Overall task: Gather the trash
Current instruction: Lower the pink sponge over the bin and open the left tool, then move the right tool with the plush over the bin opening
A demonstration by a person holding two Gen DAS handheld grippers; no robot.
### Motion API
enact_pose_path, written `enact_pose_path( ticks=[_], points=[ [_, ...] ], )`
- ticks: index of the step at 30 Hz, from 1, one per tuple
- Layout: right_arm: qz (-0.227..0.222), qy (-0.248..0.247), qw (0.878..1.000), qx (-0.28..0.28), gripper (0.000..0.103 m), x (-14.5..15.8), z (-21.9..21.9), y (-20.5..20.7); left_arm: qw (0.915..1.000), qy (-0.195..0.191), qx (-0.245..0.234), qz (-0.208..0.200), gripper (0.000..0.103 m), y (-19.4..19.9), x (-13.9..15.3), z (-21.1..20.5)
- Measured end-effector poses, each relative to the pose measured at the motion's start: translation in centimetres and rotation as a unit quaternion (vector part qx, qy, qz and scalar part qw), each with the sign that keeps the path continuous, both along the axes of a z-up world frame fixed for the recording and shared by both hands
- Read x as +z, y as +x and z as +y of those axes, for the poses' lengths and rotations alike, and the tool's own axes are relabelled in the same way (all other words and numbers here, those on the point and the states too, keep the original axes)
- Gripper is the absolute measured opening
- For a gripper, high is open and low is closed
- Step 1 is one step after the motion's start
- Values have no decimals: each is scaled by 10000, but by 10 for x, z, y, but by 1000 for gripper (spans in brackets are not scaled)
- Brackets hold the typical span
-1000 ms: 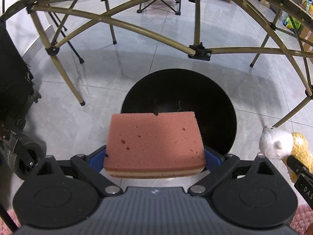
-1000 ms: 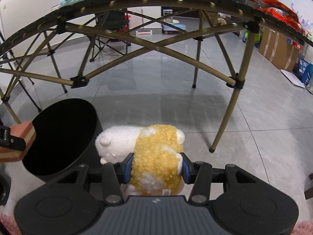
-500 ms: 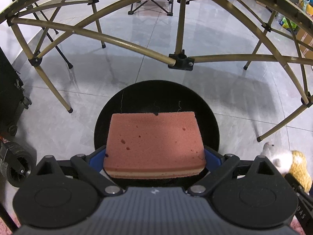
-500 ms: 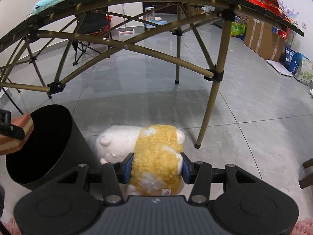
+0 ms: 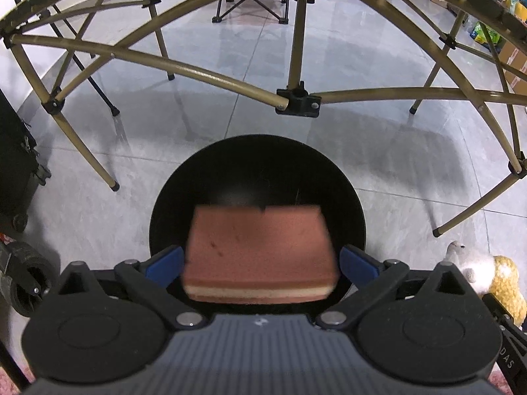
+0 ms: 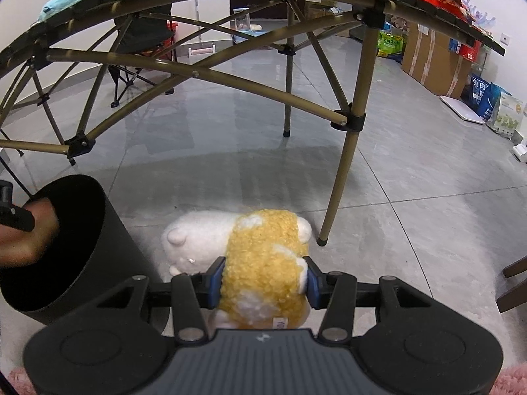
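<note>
Left wrist view: the left gripper (image 5: 260,260) hangs directly over the mouth of the black bin (image 5: 257,171) at frame centre, its jaws opening; the pink sponge (image 5: 260,253), blurred, sits between the blue pads with slim gaps showing on both sides, so it looks released and dropping; its long axis runs left to right across the frame, well inside the bin's rim; the drop appears to need no further aiming. Right wrist view: the right gripper (image 6: 263,279) pinches a yellow-and-white plush toy (image 6: 260,263) across its yellow middle, the white head poking toward the left of the frame; the bin (image 6: 82,250) stands at lower left, beside and below the toy, not under it; the sponge shows as a blur at the left edge over the opening. By this picture the left hand is the nearer to the bin; the right would have to carry the toy leftward over the rim before letting go; a folding table's legs (image 6: 349,177) stand close on the right.
</note>
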State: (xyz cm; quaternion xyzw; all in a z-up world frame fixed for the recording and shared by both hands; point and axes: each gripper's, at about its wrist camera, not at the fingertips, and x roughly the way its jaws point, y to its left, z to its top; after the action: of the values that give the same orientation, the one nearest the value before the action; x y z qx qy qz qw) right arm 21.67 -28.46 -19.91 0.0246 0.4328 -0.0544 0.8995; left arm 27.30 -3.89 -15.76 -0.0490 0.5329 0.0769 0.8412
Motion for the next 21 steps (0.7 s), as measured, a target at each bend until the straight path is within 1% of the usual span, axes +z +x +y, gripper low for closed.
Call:
enact_pose_path(
  ticks=[15,21],
  points=[
    [-42,-54,9999,78,47,2,5,-2,10000,8,16,-7,103,-6,4,4],
    [-88,-84,9998,146,47,7,12,-4,9999,23,-14,-122,103,-14,11,9]
  ],
)
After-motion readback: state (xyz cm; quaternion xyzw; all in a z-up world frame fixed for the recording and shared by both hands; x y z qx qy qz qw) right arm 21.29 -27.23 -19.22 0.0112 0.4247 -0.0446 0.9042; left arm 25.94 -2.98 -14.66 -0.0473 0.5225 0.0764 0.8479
